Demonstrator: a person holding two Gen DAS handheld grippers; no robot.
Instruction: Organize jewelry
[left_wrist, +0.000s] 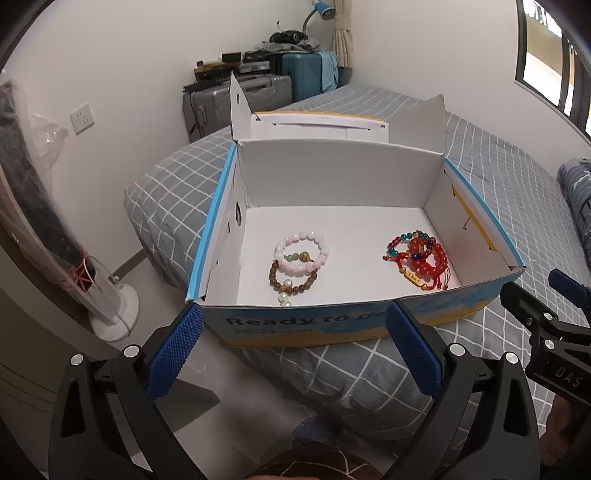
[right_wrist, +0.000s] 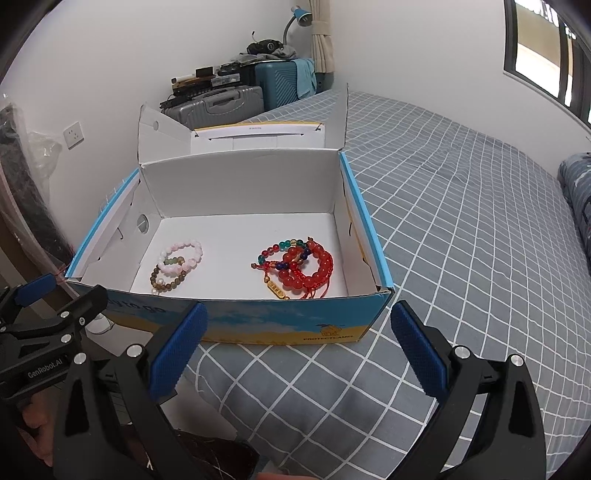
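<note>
An open cardboard box (left_wrist: 332, 325) (right_wrist: 258, 321) with blue and yellow sides stands on the bed. Inside at the left lie a pink bead bracelet (left_wrist: 301, 251) (right_wrist: 181, 256) and a brown bead bracelet (left_wrist: 291, 282) (right_wrist: 168, 280) with white pearls. At the right lies a pile of red bracelets (left_wrist: 421, 260) (right_wrist: 299, 269) with coloured beads and a gold tag. My left gripper (left_wrist: 295, 350) is open and empty, just before the box's front wall. My right gripper (right_wrist: 299, 350) is open and empty, also before the front wall.
The bed (right_wrist: 461, 240) has a grey checked cover. Suitcases (left_wrist: 258, 92) (right_wrist: 236, 99) with clutter on top stand against the far wall. A white fan base (left_wrist: 114, 310) stands on the floor at the left. A pillow (right_wrist: 578, 199) lies at the right.
</note>
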